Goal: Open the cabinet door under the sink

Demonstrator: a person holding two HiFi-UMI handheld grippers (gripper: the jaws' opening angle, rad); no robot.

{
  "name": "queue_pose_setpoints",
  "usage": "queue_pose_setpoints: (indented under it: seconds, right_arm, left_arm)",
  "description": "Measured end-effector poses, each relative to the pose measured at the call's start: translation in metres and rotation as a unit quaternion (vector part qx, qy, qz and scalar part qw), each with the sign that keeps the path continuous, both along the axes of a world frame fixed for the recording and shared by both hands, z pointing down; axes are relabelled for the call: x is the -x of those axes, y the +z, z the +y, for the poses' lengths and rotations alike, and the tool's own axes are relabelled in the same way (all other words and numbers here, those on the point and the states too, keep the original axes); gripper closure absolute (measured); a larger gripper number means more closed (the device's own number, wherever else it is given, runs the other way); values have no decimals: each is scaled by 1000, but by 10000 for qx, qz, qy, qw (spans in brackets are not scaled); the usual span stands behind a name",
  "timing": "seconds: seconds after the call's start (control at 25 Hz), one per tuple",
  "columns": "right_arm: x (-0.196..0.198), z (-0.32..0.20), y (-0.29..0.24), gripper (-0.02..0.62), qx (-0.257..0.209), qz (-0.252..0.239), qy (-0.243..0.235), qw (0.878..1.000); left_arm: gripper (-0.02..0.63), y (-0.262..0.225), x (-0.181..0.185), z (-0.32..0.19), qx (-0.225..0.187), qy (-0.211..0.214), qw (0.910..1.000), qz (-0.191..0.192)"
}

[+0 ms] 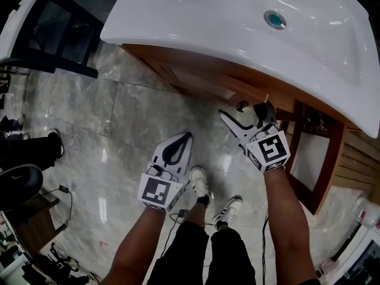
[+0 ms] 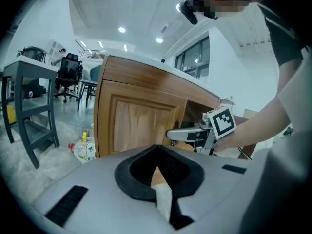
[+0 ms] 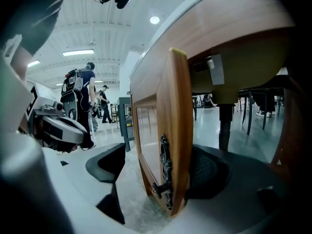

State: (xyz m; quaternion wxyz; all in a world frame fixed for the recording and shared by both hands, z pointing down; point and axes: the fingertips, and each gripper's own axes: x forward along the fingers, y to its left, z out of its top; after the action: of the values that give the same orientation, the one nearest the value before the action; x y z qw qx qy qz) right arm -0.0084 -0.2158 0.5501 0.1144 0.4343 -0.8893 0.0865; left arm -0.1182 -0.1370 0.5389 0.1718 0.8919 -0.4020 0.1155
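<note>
A white sink [image 1: 237, 16] sits on a wooden cabinet. My right gripper [image 1: 244, 113] reaches under the basin, jaws apart. In the right gripper view the free edge of a cabinet door [image 3: 175, 130] stands between the jaws of the right gripper [image 3: 158, 179], its dark ornate handle [image 3: 165, 174] facing the left jaw. That left jaw is clear of the wood and the right pad sits behind the door. My left gripper [image 1: 185, 138] hangs over the floor, shut on nothing. In its view, the left gripper [image 2: 158, 172] faces a closed panel door [image 2: 141, 121] and the right gripper [image 2: 183, 133].
A second framed wooden door [image 1: 314, 153] stands swung out right of my right arm. A dark table [image 1: 53, 34] and a black chair [image 1: 18, 183] are at left. A plastic bottle [image 2: 85, 147] lies by the cabinet's corner. The person's feet [image 1: 199, 183] are on the marble floor.
</note>
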Motion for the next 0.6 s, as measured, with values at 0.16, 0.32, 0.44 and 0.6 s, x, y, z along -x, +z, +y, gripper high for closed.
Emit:
queue_pose_setpoints:
  seconds: [0.16,0.32,0.44,0.6]
  right_arm:
    - [7,14,-1,210,30,-91,-35,9999]
    - [15,29,0,210,28,-77,-168,9998]
    - [19,36,0,210,59,-111,-174,9998]
    - [28,49,-1,210,12,-139,-273,9995]
  left_arm:
    - [583,-4,5,1,99,-241,9995,170]
    - [583,-6,9,7,-70,-277,9996,-11]
    - [583,-2,24,10,7,-430,9986,-296]
    - [583,5,43,16,229,-660,9969,-365]
